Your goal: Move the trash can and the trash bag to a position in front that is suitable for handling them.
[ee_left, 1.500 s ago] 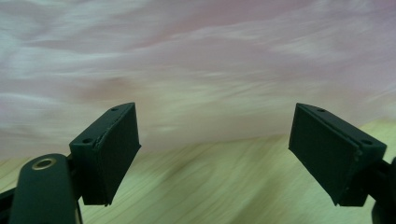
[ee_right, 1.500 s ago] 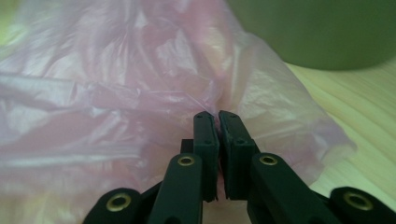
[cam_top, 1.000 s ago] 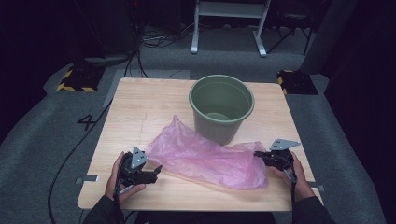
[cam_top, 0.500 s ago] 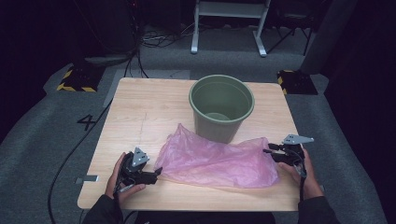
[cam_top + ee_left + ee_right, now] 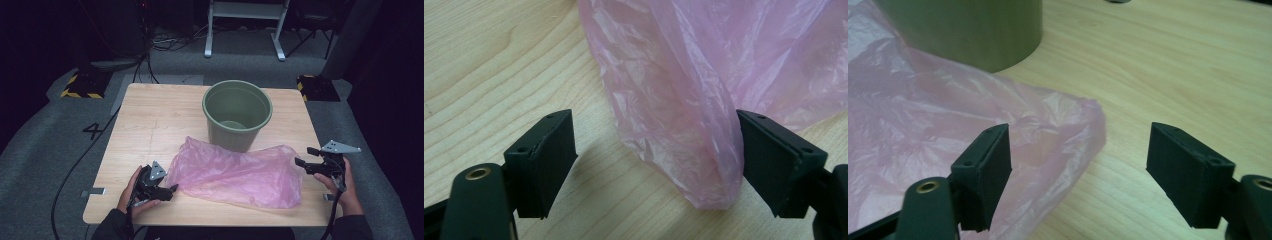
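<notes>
One wooden table (image 5: pixel 150 120) w/ one green bucket (image 5: pixel 237 114) standing upright toward its far edge, empty as far as can be seen. All places here are given relative to that bucket.

One pink plastic bag (image 5: pixel 235 174) lies flat on the near side of the bucket, its far edge touching the bucket's base. Its long axis runs left to right across the table, so one end points at each hand.

Two grippers, one per hand. Left gripper (image 5: pixel 167 190) sits near-left of the bucket at the bag's left end. In the left gripper view the jaws stand wide and the bag's tip (image 5: pixel 704 185) lies between them, brushing one jaw but not pinched; released. This hand is the nearer to the bag.

Right gripper (image 5: pixel 302 156) is near-right of the bucket, just off the bag's right end and lifted clear. Its jaws have just been opening & nothing is between them; the bag's edge (image 5: pixel 1083 125) lies beyond and to one side

Likely next: grab the bag ends to open it over the bucket
</notes>
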`<state>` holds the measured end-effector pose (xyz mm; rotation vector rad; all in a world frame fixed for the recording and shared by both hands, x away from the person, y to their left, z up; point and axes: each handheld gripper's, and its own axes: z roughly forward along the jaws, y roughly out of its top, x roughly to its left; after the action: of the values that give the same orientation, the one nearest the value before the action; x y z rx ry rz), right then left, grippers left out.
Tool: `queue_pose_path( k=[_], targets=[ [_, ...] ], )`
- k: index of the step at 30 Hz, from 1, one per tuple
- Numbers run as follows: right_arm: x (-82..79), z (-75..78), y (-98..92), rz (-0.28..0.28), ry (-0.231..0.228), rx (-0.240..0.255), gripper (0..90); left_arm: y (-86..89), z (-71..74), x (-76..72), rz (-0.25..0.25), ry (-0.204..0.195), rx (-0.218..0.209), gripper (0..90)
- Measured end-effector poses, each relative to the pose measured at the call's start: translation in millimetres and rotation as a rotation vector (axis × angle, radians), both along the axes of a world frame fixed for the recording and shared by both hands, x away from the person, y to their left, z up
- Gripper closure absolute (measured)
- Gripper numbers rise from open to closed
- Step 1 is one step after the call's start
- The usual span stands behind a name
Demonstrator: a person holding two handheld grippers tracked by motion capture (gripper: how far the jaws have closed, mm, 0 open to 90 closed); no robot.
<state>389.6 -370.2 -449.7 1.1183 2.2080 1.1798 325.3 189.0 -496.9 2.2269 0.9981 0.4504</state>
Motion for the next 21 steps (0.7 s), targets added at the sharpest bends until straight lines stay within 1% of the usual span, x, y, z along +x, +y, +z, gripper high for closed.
queue_pose_path(
  k=[3,4,5,6,7,8,9,10,11,13,14,15,17,18,19,20,21],
  targets=[
    [-1.9,3.4,-1.5,-0.003,-0.006,0.008,25.7,-0.6,-0.8,0.1,-0.004,0.002,-0.002,17.7],
    [-4.0,6.5,-1.8,-0.007,-0.020,-0.007,24.8,-0.6,-1.1,0.3,-0.002,0.002,-0.006,17.4],
    [-4.0,6.5,-1.8,-0.007,-0.020,-0.007,24.8,-0.6,-1.1,0.3,-0.002,0.002,-0.006,17.2],
    [-4.7,7.7,-1.7,-0.011,-0.024,-0.001,24.9,-0.5,-1.6,0.6,-0.001,0.001,-0.010,17.2],
    [-6.4,10.1,-1.2,-0.003,-0.027,0.019,25.0,-0.9,-2.1,0.6,0.001,0.004,-0.018,16.9],
    [-8.9,12.8,2.0,0.012,-0.040,0.034,25.4,-1.1,-2.1,0.7,0.001,0.005,-0.017,16.4],
    [-11.3,14.9,6.0,0.029,-0.050,0.031,25.7,-1.4,-2.1,0.7,0.002,0.005,-0.018,16.3],
    [-16.7,18.2,16.2,0.067,-0.064,0.020,27.0,-2.2,-2.8,0.4,0.003,0.006,-0.025,16.3],
    [-16.7,18.2,16.2,0.067,-0.064,0.020,27.0,-2.2,-2.8,0.4,0.003,0.006,-0.025,16.3],
    [-25.5,19.8,31.3,0.127,-0.073,0.032,29.4,-2.7,-3.2,0.3,0.001,0.007,-0.029,16.3],
    [-32.9,17.4,44.8,0.156,-0.056,0.020,31.7,-3.4,-4.4,0.1,0.002,0.013,-0.048,16.3],
    [-32.9,17.4,44.8,0.156,-0.056,0.020,31.7,-3.4,-4.4,0.1,0.002,0.013,-0.048,16.5],
    [-43.4,12.3,61.5,0.192,-0.026,-0.015,35.1,-4.0,-5.1,-0.3,0.003,0.011,-0.051,15.8],
    [-47.0,10.2,66.3,0.210,-0.016,-0.017,36.7,-4.5,-5.2,-0.6,0.006,0.010,-0.050,15.4],
    [-56.5,4.6,78.1,0.267,-0.002,-0.038,40.9,-4.8,-5.5,-0.7,0.007,0.008,-0.050,14.9],
    [-60.2,1.5,83.0,0.288,0.003,-0.045,43.7,-5.1,-5.8,-0.9,0.008,0.008,-0.054,14.8],
    [-60.2,1.5,83.0,0.288,0.003,-0.045,43.7,-5.1,-5.8,-0.9,0.008,0.008,-0.054,14.8]
  ],
)
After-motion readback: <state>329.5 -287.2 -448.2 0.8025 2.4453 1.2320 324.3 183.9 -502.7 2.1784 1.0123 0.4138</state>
